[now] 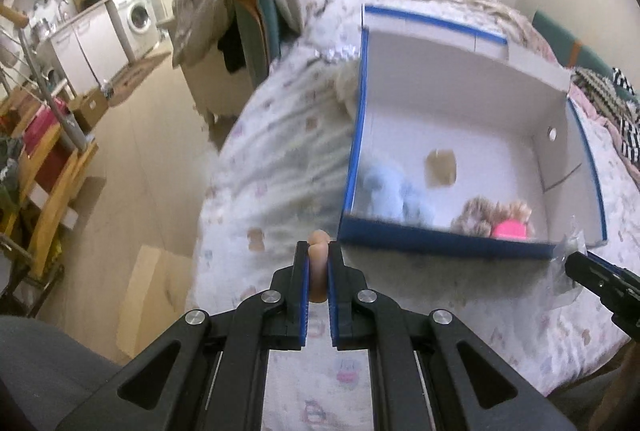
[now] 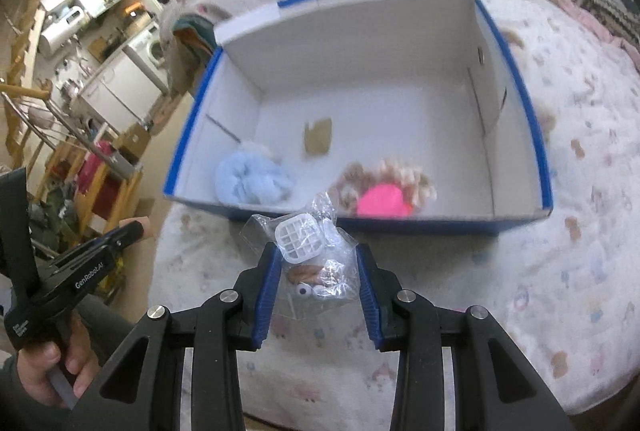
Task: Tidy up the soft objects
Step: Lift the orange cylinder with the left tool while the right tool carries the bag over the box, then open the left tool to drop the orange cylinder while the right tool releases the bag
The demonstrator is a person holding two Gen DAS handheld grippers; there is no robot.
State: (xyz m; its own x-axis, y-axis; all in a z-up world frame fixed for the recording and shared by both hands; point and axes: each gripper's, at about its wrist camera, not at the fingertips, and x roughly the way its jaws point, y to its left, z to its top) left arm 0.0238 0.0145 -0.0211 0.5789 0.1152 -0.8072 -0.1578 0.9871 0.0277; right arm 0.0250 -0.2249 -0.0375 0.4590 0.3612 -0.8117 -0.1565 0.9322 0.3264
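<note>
The left gripper (image 1: pixel 319 263) is clenched on a small peach-coloured soft piece (image 1: pixel 320 271), which stands pinched between the pads with its top showing above the tips. The right gripper (image 2: pixel 318 263) grasps a clear plastic bag (image 2: pixel 316 263) holding a white gridded item and small brown and white pieces; the pads press the bag's sides.

Step in hand, by judgement: both items are carried toward the blue-edged box (image 2: pixel 520 79), which lies ahead of and beyond both sets of jaws on the patterned bedspread (image 2: pixel 560 271). The next move calls for clearing the near wall, then releasing over bare floor.

Inside, just past the near wall: a light blue plush (image 2: pixel 252 179) ahead-left of the right jaws, a curly brown plush with pink (image 2: pixel 384 191) ahead-right. These crowd the near edge; the far half is free. The grippers stand near each other, so crossing paths is a risk.
</note>
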